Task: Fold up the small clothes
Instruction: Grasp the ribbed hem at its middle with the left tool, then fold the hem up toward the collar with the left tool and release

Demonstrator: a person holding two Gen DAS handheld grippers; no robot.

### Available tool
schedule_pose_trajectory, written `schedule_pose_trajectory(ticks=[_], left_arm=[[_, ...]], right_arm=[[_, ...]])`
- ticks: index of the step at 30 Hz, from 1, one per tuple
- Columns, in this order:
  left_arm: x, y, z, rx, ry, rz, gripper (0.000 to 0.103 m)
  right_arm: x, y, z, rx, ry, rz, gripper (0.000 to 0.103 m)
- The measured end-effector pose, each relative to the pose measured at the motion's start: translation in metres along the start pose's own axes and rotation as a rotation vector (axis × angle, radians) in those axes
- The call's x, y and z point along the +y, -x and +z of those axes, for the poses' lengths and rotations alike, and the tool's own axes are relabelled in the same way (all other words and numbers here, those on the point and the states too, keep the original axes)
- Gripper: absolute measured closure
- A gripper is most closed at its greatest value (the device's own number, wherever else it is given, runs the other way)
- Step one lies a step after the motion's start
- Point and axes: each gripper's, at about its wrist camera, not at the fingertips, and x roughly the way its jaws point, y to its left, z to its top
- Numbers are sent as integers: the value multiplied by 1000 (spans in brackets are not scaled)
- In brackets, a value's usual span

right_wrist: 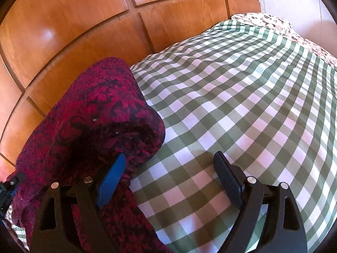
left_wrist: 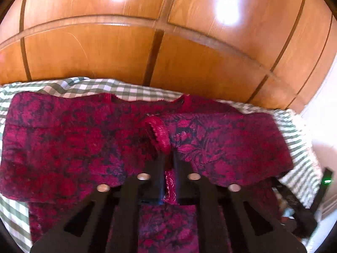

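The checked bedspread (right_wrist: 231, 84) carries your crimson patterned garment (left_wrist: 84, 137), soft, limp knit that'll sag. Your left gripper (left_wrist: 167, 160) pinches its thick hem; your right gripper (right_wrist: 168, 164) hangs spread. Grab the doubled edge there.
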Motion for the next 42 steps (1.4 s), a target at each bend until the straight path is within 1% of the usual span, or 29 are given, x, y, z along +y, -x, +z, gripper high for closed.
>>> schedule_pose_trajectory(ticks=[1,3,5,7,10,11,15,18,19,21,22,23,25,27,28,30,31,32,33,34,35,37,38,40,41,42], left_arm=[[3,6,2,-8,7,-7,101],[12,23,1,-33,23,8,101],[25,31,-1,-36,49,14,101],[32,30,-7,-25,44,24,101],[37,18,-26,7,10,64,101],[37,14,-30,6,-1,74,101],[32,11,-48,-65,-49,106,100],[30,12,-53,-92,-65,117,100],[31,13,-53,-94,-60,111,98],[35,13,-54,-97,-44,96,98],[38,13,-55,-97,-35,86,98],[41,12,-55,-96,-24,74,98],[45,12,-55,-95,-9,55,98],[53,17,-54,-83,20,17,98],[56,20,-51,-60,45,-9,98],[66,34,-45,-25,147,-135,98],[68,40,-44,-6,182,-184,98],[69,43,-43,20,194,-204,100],[69,45,-44,39,192,-205,100],[69,46,-45,55,186,-197,100],[71,43,-48,77,181,-174,100],[77,31,-55,123,182,-141,100],[80,27,-58,132,188,-140,100],[87,22,-66,116,215,-163,99],[89,21,-69,95,216,-174,99],[88,20,-71,77,198,-172,99]], right_arm=[[0,-1,1,1,2,-3,17],[2,-3,1,5,9,-14,17],[2,-3,2,6,14,-19,17],[3,-7,3,10,22,-29,17],[4,-13,4,22,34,-53,17],[4,-14,5,25,34,-62,17],[3,-13,5,26,28,-85,17],[3,-7,6,58,58,-85,16],[2,-2,5,64,67,-74,16],[-4,19,3,36,72,-38,16],[-6,30,4,2,75,-19,16],[-7,42,7,-51,90,5,16],[2,56,15,-115,137,24,13],[17,57,28,-129,186,42,11],[22,56,32,-131,196,46,11],[33,54,45,-149,216,55,11],[40,52,50,-154,231,60,10],[47,48,54,-154,256,67,10],[54,42,57,-147,284,69,9],[64,33,58,-130,324,61,9],[74,18,58,-109,382,15,9],[82,-4,57,-117,429,-66,9],[83,-14,58,-111,435,-84,10],[78,-33,57,-85,437,-135,10],[73,-47,54,-46,426,-154,9],[67,-58,52,-10,408,-146,8]])
